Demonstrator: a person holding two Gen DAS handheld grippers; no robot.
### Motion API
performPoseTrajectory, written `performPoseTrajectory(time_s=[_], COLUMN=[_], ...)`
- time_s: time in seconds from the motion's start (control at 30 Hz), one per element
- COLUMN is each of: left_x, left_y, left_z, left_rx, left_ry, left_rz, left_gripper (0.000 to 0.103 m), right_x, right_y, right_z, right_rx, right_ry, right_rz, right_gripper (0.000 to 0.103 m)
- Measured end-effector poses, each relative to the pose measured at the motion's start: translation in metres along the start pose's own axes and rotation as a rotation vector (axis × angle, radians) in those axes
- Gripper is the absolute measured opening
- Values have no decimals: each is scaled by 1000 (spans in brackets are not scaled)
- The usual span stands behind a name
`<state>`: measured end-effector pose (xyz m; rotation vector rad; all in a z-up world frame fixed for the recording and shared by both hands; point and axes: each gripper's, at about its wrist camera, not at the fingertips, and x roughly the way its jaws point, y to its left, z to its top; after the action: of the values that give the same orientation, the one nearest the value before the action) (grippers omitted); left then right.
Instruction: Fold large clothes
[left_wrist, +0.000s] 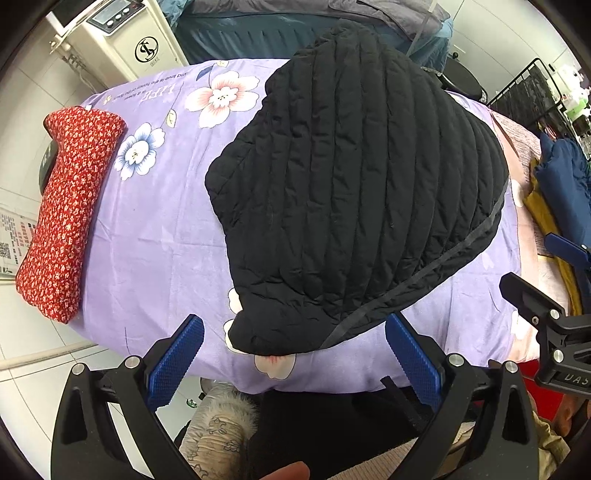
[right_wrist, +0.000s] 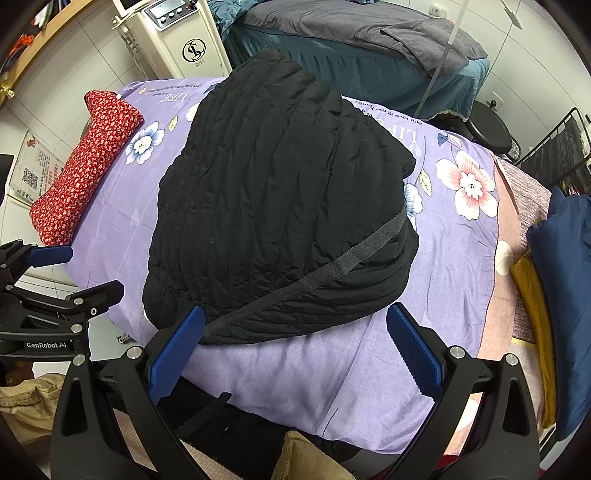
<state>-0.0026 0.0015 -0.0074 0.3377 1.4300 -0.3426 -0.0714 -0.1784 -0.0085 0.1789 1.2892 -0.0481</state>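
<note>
Beauty salon: treatment beds (right_wrist: 332, 48), machine (right_wrist: 184, 40)

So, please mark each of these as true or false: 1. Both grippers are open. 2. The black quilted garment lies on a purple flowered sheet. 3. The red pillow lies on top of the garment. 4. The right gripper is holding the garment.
1. True: left gripper and right gripper hold nothing.
2. True: the black quilted garment rests on the purple flowered sheet.
3. False: the red pillow lies apart from it, at the sheet's edge.
4. False: its jaws are apart, near the garment's edge.
</note>
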Motion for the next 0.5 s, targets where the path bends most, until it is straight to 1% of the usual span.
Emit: performPoseTrajectory(time_s=[0.3, 0.4, 0.5], left_x=[1, 2, 2], left_y=[-2, -1, 1], left_z=[0, 1, 1], left_rx=[4, -2, -15], left_ry=[10, 23, 38], left_rz=[-3, 10, -7], left_gripper=[97, 97, 97], right_x=[2, 2, 2], right_y=[-2, -2, -2], right_z=[2, 1, 2], right_rx=[9, 9, 10], right_ry=[2, 0, 0], right_rz=[3, 4, 3], right_gripper=[97, 97, 97])
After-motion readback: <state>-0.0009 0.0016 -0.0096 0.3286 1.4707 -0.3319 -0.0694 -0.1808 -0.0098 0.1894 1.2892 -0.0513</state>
